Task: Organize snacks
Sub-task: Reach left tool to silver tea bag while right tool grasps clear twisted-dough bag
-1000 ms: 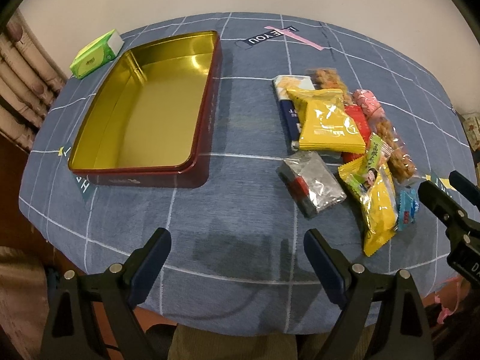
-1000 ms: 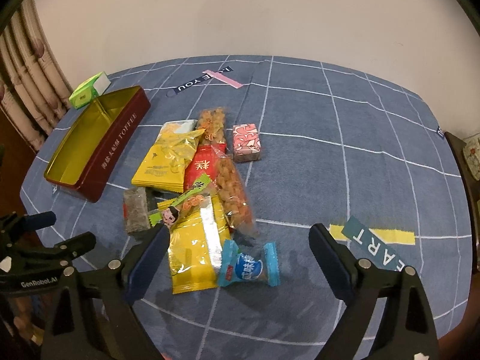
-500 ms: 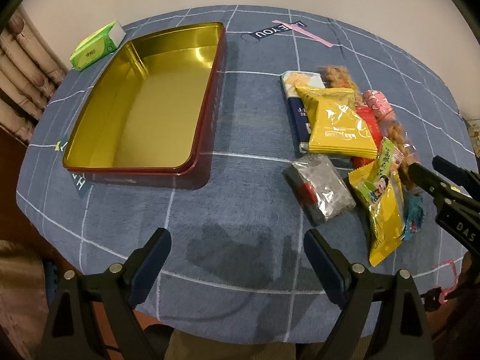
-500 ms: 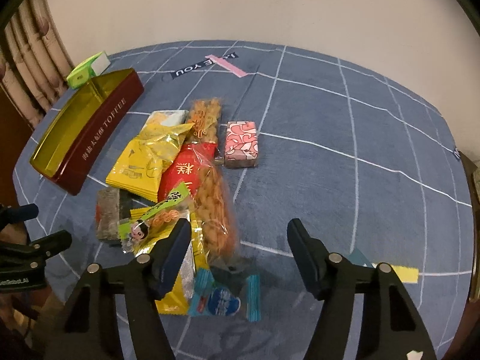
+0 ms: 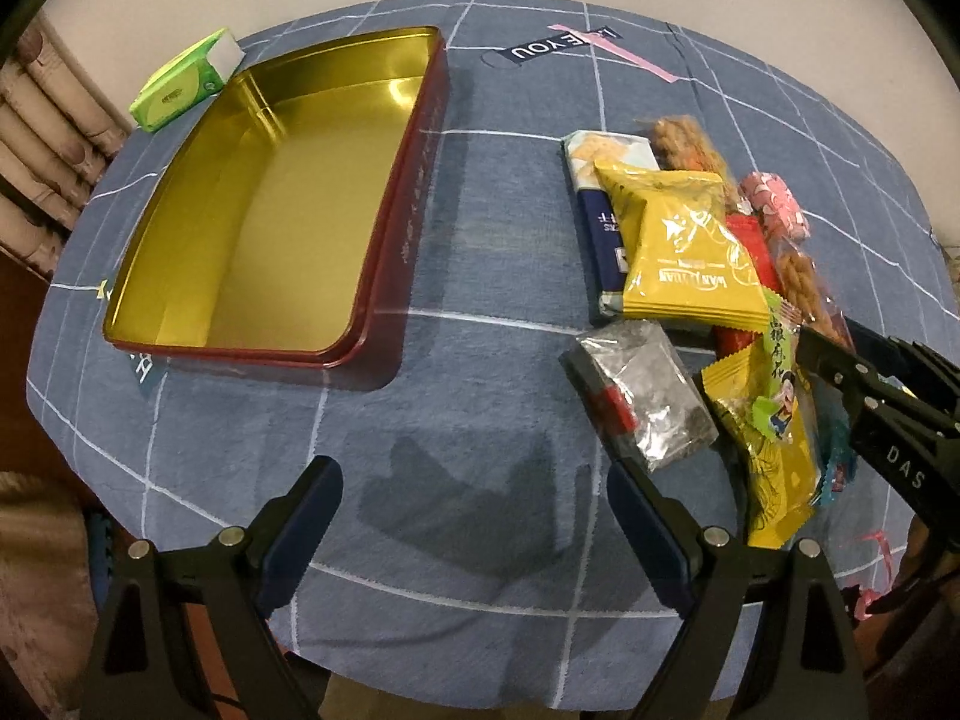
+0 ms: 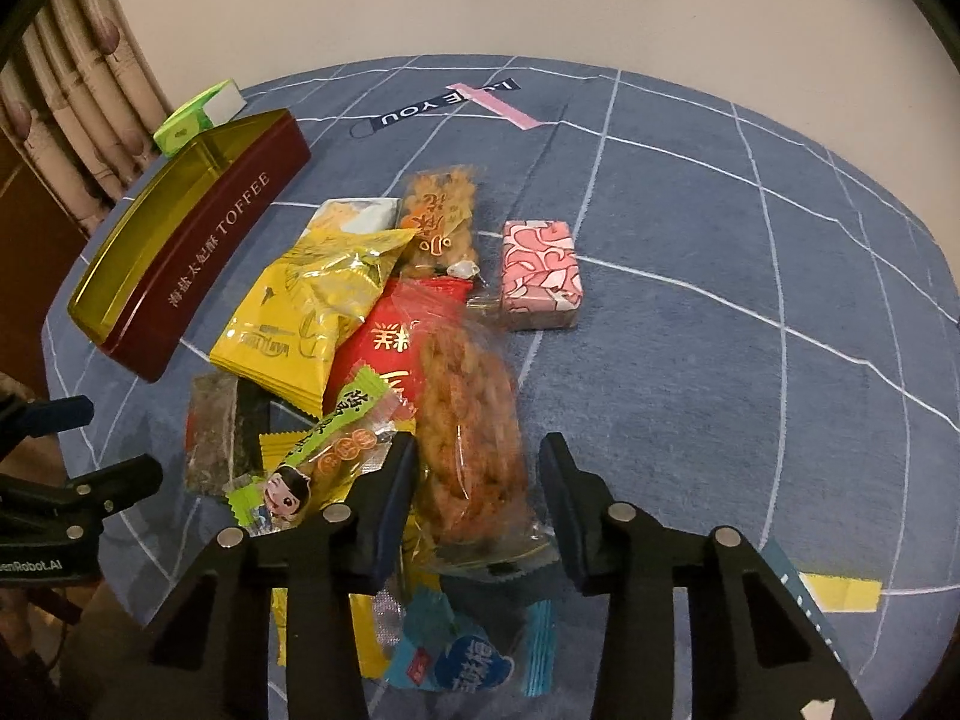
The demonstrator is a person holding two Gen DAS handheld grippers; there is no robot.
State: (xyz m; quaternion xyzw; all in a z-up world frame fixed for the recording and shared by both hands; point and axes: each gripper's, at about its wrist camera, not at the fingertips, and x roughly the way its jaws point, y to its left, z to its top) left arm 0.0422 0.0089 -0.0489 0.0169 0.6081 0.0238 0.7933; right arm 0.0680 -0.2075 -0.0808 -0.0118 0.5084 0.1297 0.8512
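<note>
One second back the right gripper (image 6: 474, 474) stood wide above the pile; now it has dropped and its jaws are closing around the clear bag of fried twists (image 6: 468, 420) — not yet pinched. The left gripper (image 5: 474, 516) hangs spread, empty. The tin (image 5: 384, 276) waits at ten o'clock.

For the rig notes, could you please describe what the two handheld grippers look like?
Both match: the left gripper and right gripper are black, angular frames with silver rivets and dark blue pads. White lettering marks the sides. No cables or sleeves are visible.
</note>
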